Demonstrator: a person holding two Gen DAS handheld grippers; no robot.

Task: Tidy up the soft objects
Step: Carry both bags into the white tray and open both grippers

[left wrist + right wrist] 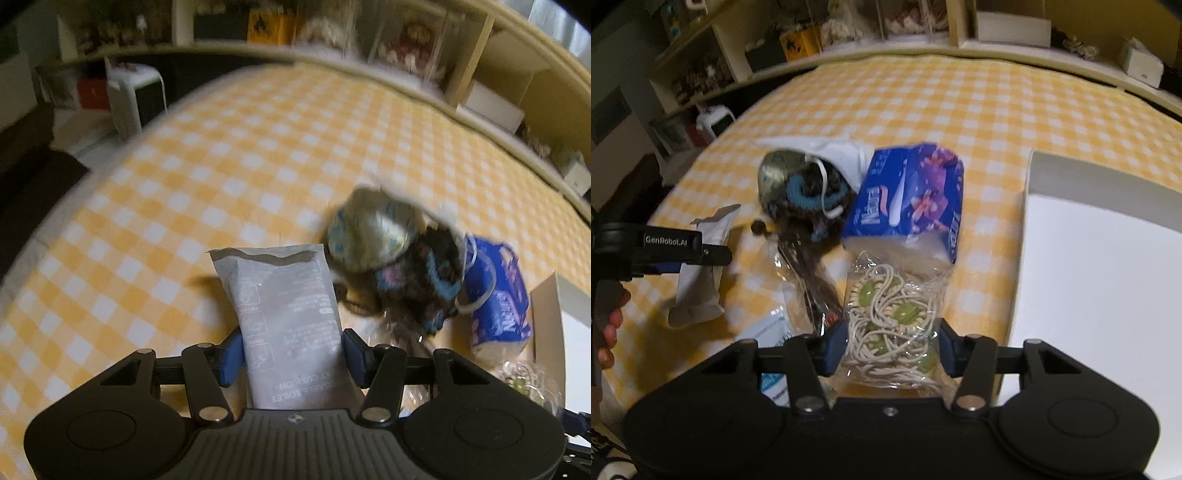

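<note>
left wrist view
left claw (291, 354): clamped on a grey packet, one blue pad on each long side
grey packet (286, 317): upright between the pads, torn top edge up, printed text upside down near the claw, lifted off the checked cloth
checked cloth (207, 166): yellow and white squares, under everything
blue tissue pack (496, 295): landmark, at the right edge of the cloth
dark knitted bundle (421, 284): just left of the blue tissue pack, touching it, blurred
pale patterned pouch (369, 232): on the upper left of the bundle, blurred
white box (550, 306): right of the blue tissue pack, only its edge in view

right wrist view
right claw (892, 349): closed on a clear bag of hair ties, pads pressing both sides
clear bag of hair ties (894, 321): beige loops with green beads, just in front of the blue tissue pack (908, 195), top edge touching it
dark knitted bundle (812, 192): left of the blue tissue pack, a white cloth (834, 155) over its top
left claw (716, 254): far left of the blue tissue pack, seen from the side, gripping the grey packet (701, 280)
hand (609, 332): on the left claw's handle, at the frame's left edge
white box (1100, 258): right of the blue tissue pack, inside looks bare
</note>
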